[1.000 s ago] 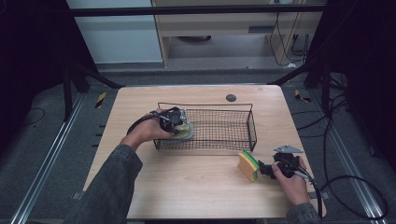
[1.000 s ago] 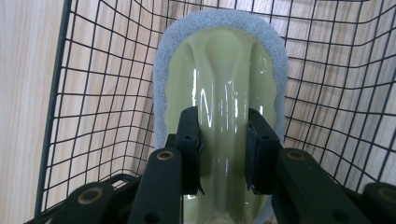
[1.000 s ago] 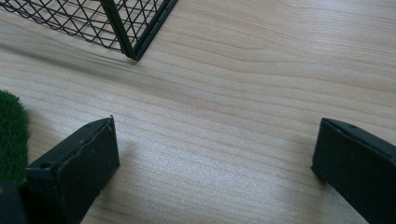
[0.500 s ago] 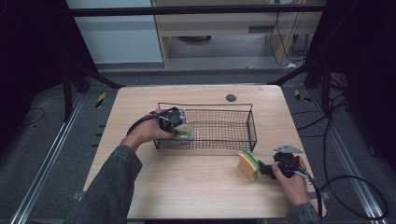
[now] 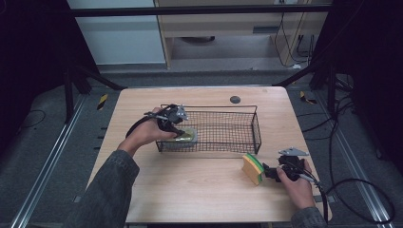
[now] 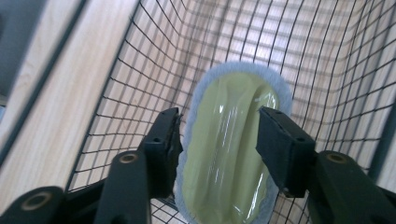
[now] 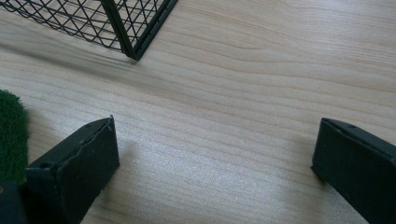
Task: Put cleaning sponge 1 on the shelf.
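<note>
A black wire basket (image 5: 259,128) stands on the wooden table (image 5: 199,194). My left gripper (image 5: 180,133) reaches into its left end, shut on a pale yellow-green scrubbing pad (image 5: 187,136) with a bluish-white fringe. In the left gripper view the pad (image 6: 229,140) sits between the two jaws of this gripper (image 6: 219,140), with basket mesh (image 6: 327,56) behind it. A yellow-and-green sponge (image 5: 252,168) stands on edge in front of the basket's right end. My right gripper (image 5: 267,172) is just right of it, open over bare wood (image 7: 215,158). The sponge's green face (image 7: 11,130) shows beside its left jaw.
A small dark round disc (image 5: 235,99) lies on the table behind the basket. The basket's near corner (image 7: 126,32) rises ahead of the right gripper. Cables trail from both grippers, and the right one loops off the table's right edge (image 5: 351,190).
</note>
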`<action>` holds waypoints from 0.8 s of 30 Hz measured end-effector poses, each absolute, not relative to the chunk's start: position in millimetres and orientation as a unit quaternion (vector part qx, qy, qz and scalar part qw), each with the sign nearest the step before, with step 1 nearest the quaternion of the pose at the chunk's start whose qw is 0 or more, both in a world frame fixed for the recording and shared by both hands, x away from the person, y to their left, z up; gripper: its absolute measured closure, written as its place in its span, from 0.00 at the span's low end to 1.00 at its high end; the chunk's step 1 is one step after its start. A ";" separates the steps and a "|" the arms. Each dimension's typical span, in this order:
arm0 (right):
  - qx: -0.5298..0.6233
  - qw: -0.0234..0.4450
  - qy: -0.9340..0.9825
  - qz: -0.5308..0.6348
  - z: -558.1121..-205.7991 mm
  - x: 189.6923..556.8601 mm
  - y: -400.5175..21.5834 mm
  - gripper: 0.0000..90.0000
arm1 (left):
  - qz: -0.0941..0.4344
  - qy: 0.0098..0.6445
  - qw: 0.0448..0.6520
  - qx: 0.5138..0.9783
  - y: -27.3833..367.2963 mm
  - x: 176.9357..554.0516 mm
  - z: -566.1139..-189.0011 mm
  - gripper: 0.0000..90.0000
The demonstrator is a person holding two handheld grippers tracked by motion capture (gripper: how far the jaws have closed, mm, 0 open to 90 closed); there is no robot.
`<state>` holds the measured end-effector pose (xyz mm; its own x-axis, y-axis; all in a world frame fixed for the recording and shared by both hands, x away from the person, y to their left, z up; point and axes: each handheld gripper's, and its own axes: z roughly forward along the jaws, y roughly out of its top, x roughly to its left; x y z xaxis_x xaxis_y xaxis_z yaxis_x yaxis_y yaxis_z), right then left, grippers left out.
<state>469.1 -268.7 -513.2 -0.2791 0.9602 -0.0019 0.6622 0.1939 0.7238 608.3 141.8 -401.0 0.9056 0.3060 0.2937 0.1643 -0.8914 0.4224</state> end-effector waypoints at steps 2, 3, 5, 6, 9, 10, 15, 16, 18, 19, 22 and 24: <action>0.551 0.237 0.736 0.314 -513.3 469.1 -268.8 0.01 | 0.181 0.128 0.207 0.953 141.5 605.4 -397.3 0.48; 0.551 0.237 0.736 0.314 -513.3 469.1 -268.8 0.01 | 0.183 0.132 0.209 0.952 141.3 604.1 -395.6 0.42; 0.550 0.238 0.736 0.315 -513.3 469.2 -268.9 0.01 | 0.186 0.138 0.214 0.949 141.7 601.4 -393.3 0.35; 0.550 0.238 0.736 0.314 -513.3 469.2 -268.9 0.01 | 0.189 0.143 0.220 0.946 142.1 600.1 -392.7 0.31; 0.551 0.238 0.735 0.315 -513.3 469.2 -268.8 0.01 | 0.195 0.157 0.224 0.942 144.6 597.3 -389.1 0.20; 0.552 0.238 0.735 0.315 -513.3 469.1 -268.6 0.01 | 0.197 0.167 0.231 0.938 145.9 595.9 -387.9 0.17; 0.552 0.237 0.735 0.315 -513.2 469.0 -268.6 0.01 | 0.201 0.193 0.247 0.928 152.3 589.8 -383.1 0.09; 0.552 0.237 0.735 0.315 -513.3 469.1 -268.7 0.01 | 0.204 0.200 0.247 0.926 154.4 588.1 -382.2 0.09; 0.552 0.237 0.734 0.315 -513.3 469.0 -268.6 0.01 | 0.204 0.207 0.250 0.924 157.7 586.0 -380.7 0.07; 0.552 0.238 0.734 0.315 -513.3 469.0 -268.5 0.01 | 0.204 0.211 0.253 0.922 159.5 584.7 -380.0 0.06; 0.553 0.238 0.734 0.315 -513.3 468.9 -268.5 0.01 | 0.213 0.219 0.258 0.916 163.1 581.6 -377.8 0.06; 0.553 0.238 0.734 0.315 -513.3 468.9 -268.5 0.01 | 0.219 0.233 0.269 0.909 166.3 578.3 -376.8 0.05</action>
